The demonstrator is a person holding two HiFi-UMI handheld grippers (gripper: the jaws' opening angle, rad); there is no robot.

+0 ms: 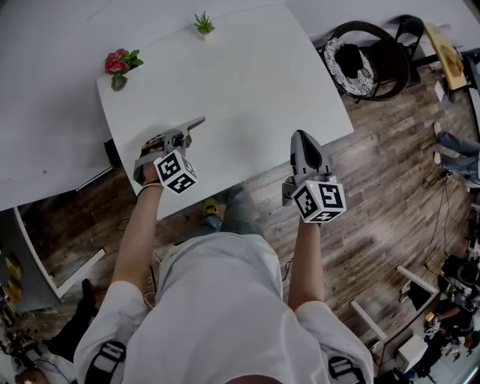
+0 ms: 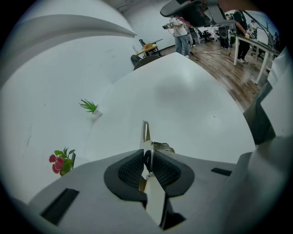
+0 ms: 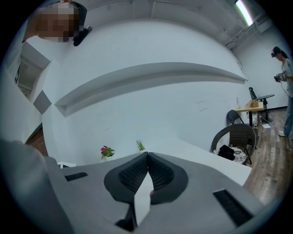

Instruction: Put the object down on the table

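Left gripper (image 2: 146, 154) slightly spread, metal tool (image 2: 145, 133) loose between its pads.
Tool tip on white table (image 2: 197, 100), centre frame; right gripper (image 3: 147, 156) pressed together, empty.

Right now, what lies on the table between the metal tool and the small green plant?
Nothing: the head view shows bare white table between the metal tool and green plant.

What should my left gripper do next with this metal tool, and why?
Probably draw the left gripper straight back off the metal tool: its jaws stand slightly apart around the tool, whose tip seems to rest on the white table.
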